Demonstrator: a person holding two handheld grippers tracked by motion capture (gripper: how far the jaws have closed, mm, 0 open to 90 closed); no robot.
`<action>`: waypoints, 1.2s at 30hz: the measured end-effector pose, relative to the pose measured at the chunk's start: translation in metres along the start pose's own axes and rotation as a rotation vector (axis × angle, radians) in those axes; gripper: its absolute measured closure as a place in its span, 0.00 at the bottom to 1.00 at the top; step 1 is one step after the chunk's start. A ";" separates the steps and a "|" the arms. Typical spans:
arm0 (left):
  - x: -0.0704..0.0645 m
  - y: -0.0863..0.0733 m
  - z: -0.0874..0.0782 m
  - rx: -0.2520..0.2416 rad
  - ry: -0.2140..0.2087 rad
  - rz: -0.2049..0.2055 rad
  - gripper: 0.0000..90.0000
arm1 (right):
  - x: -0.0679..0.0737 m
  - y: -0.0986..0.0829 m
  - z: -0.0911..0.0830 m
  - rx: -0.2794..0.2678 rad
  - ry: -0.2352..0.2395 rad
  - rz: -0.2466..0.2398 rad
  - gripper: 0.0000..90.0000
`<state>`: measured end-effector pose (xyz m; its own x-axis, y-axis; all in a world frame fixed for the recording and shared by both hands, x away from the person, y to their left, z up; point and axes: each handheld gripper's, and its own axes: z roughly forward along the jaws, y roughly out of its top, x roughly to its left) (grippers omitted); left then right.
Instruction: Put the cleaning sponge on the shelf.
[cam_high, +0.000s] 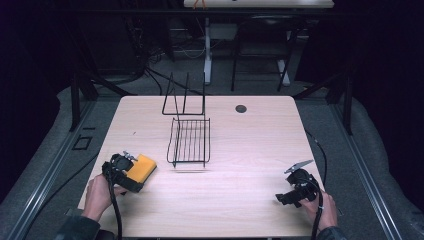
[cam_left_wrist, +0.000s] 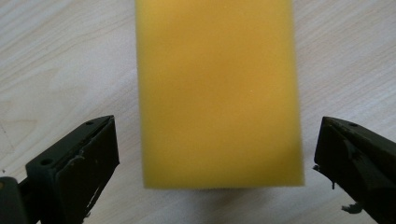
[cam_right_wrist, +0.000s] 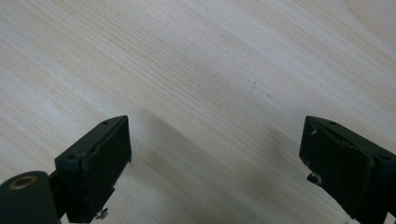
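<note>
Straddling the yellow sponge at the table's seven o'clock, left gripper gapes wide, gripping nothing; right gripper likewise open, empty (wire rack unloaded), nothing yet accomplished

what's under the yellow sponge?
The yellow sponge lies flat on the wooden table, between the open left gripper's jaws. Anything beneath it is covered.

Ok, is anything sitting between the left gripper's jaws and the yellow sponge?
Nothing visible. In the left gripper view the left gripper has its jaws wide open on either side of the yellow sponge, with bare table in both gaps. The wire rack stands apart, further right on the table.
</note>
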<state>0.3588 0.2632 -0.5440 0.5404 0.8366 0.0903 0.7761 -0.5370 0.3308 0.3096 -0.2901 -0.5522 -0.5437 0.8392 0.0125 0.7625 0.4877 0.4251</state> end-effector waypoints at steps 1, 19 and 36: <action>0.001 0.000 0.001 0.003 -0.001 -0.004 0.00 | 0.000 0.000 0.000 -0.001 0.000 0.001 0.10; -0.001 -0.004 0.008 0.019 -0.031 -0.024 0.24 | -0.001 -0.001 0.000 -0.005 -0.002 -0.004 0.10; -0.001 -0.009 -0.007 -0.031 0.007 -0.034 0.25 | 0.000 -0.001 0.000 -0.008 -0.005 -0.008 0.10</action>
<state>0.3492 0.2682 -0.5407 0.5116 0.8550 0.0854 0.7833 -0.5049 0.3626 0.3090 -0.2908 -0.5523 -0.5476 0.8368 0.0047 0.7555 0.4919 0.4327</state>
